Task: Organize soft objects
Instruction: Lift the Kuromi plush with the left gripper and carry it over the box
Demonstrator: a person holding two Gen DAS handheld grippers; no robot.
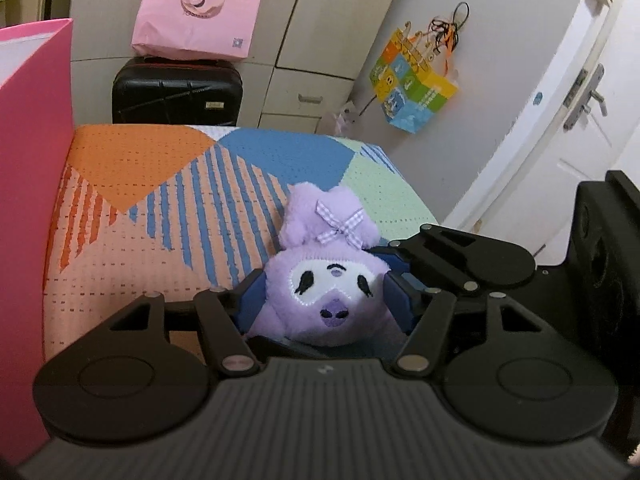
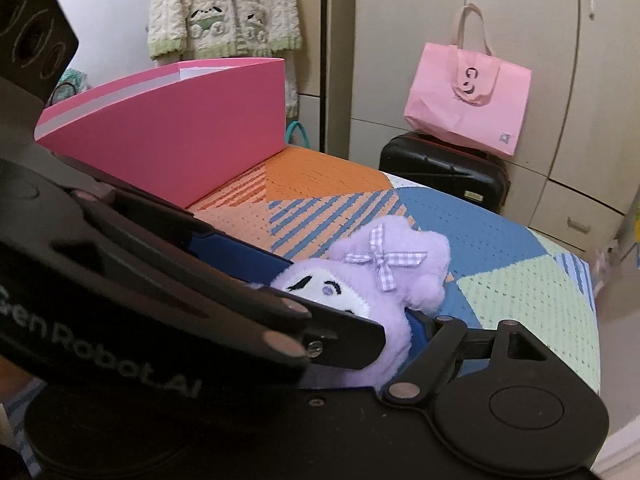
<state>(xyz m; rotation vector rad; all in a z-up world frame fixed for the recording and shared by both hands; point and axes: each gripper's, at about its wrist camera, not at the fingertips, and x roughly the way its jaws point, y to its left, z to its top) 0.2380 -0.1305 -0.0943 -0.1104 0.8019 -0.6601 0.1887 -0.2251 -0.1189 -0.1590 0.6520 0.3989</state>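
- Lying face up between the blue pads of the left gripper [image 1: 326, 300], the purple plush toy [image 1: 332, 284] has both pads pressed against the sides of its head, so these tongs pinch it.
- Its gingham bow [image 1: 340, 226] and fluffy ears point away from the tongs, toward the far edge of the patterned bedspread [image 1: 160, 208].
- The right gripper [image 1: 394, 272] comes in from the right; one pad sits just beside the toy's head, but whether these tongs press on it I cannot tell.
- Left of the left tongs stands a pink box [image 1: 28, 160], close by.
- Well beyond the tongs, a pink tote bag [image 1: 198, 12] rests on a black suitcase [image 1: 178, 92].
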